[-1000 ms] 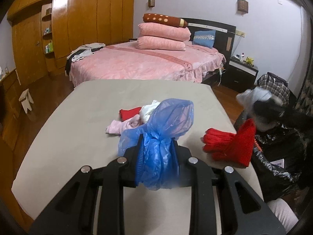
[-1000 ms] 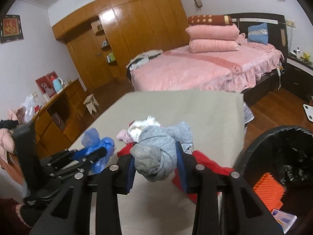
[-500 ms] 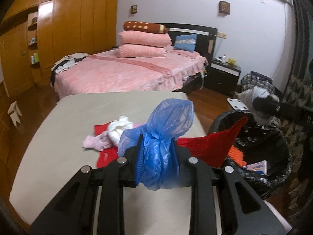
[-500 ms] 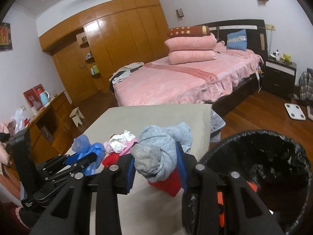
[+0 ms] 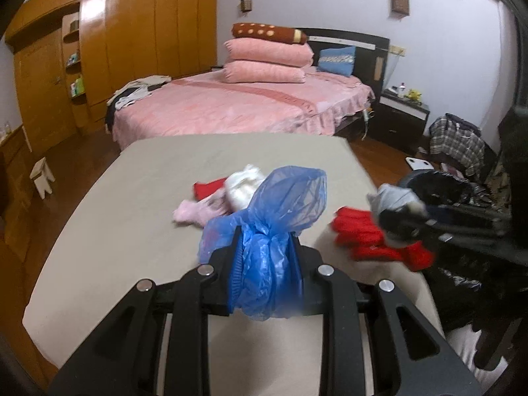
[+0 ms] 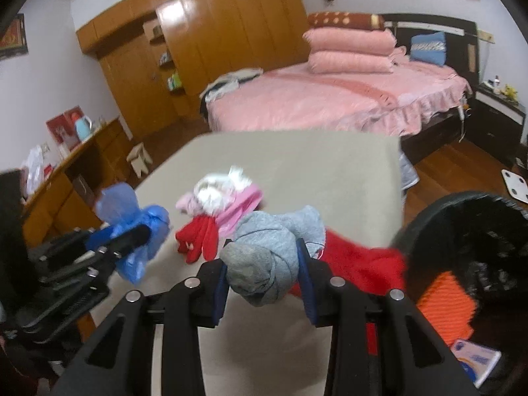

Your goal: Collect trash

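left wrist view, left gripper (image 5: 264,257): jaws narrow, clamped on a crumpled blue plastic bag (image 5: 274,227) that bulges out above the fingers
left wrist view, table (image 5: 138,198): beige top; pile at centre, just beyond the bag: white cloth (image 5: 242,186) on a pink cloth (image 5: 194,211), red glove (image 5: 206,188) behind them
left wrist view, right side: right gripper (image 5: 401,217), blurred, holds a grey wad (image 5: 392,198) over a red garment (image 5: 369,237) at the table's right edge
left wrist view, bin: black-lined trash bin (image 5: 439,188) far right, mostly hidden behind the gripper; contents not visible
left wrist view only: plaid bag (image 5: 458,142) on the floor, far right
right wrist view, right gripper (image 6: 264,274): jaws part open, pinching the grey wad (image 6: 270,257), a balled sock or cloth
right wrist view, left gripper (image 6: 132,234): at left, same blue bag (image 6: 132,217) in it
right wrist view, bin (image 6: 429,217): near right, interior open to view
right wrist view only: orange item (image 6: 445,307) and a small printed box (image 6: 475,359) inside the bin; red garment (image 6: 359,264) hangs off the table edge beside the bin rim
both views: pink bed (image 6: 330,99) far behind the table
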Demonstrator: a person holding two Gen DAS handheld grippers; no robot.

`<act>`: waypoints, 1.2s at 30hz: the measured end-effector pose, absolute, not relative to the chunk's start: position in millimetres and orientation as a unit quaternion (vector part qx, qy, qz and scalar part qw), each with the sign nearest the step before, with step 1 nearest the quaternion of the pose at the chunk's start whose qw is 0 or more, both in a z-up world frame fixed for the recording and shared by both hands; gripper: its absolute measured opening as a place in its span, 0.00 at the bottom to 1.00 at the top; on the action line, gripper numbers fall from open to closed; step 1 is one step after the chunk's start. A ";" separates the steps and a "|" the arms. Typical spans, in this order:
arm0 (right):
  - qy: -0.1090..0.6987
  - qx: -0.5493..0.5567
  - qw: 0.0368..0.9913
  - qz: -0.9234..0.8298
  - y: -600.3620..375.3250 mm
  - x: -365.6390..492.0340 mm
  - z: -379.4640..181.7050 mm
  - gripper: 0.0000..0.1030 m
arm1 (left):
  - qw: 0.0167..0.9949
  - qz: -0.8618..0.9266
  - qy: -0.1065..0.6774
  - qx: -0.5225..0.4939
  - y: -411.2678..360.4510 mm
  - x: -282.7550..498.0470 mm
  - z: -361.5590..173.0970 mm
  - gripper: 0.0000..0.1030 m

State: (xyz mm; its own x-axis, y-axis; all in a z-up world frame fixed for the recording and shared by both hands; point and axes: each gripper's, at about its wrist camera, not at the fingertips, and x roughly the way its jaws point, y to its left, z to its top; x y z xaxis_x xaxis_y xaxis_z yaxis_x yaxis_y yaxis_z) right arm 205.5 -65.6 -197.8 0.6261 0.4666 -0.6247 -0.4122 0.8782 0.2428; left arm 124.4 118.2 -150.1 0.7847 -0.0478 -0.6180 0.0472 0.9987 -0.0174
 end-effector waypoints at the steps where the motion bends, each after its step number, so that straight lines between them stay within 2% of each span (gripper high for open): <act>1: 0.361 0.035 0.900 0.243 -61.7 207.6 -202.5 0.36 | 0.944 -0.023 0.330 -0.002 122.3 124.7 -153.8 0.23; 7: 0.395 0.029 0.887 0.239 -41.1 220.4 -235.1 0.36 | 0.938 -0.011 0.347 -0.001 142.0 131.0 -179.7 0.23; 15: 0.414 0.017 0.876 0.248 -40.9 205.0 -234.6 0.62 | 0.932 0.001 0.361 -0.009 163.9 141.0 -200.4 0.24; 18: 0.426 0.029 0.872 0.240 -51.4 193.3 -234.8 0.66 | 0.932 -0.001 0.361 -0.008 166.0 139.7 -202.3 0.24; 28: 0.397 0.016 0.889 0.228 -39.0 206.8 -229.1 0.66 | 0.934 -0.002 0.356 -0.015 167.5 139.9 -201.4 0.24; 33: 0.417 -0.014 0.885 0.208 -23.5 228.5 -247.5 0.66 | 0.935 0.003 0.354 -0.016 170.3 139.7 -199.0 0.24; 34: 0.421 -0.017 0.883 0.208 -22.2 229.9 -250.3 0.65 | 0.935 0.003 0.353 -0.016 170.4 139.5 -198.1 0.24; 36: 0.422 -0.023 0.881 0.213 -19.5 231.0 -252.9 0.52 | 0.936 0.003 0.351 -0.015 169.2 138.6 -195.7 0.24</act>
State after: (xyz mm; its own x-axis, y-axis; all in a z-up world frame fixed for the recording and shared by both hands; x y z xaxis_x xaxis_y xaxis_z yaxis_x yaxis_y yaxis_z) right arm 231.0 -19.5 -252.9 0.5531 0.3549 -0.7538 -0.3939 0.9086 0.1387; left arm 138.6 169.2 -195.7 0.7537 -0.0052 -0.6573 -0.0161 0.9995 -0.0264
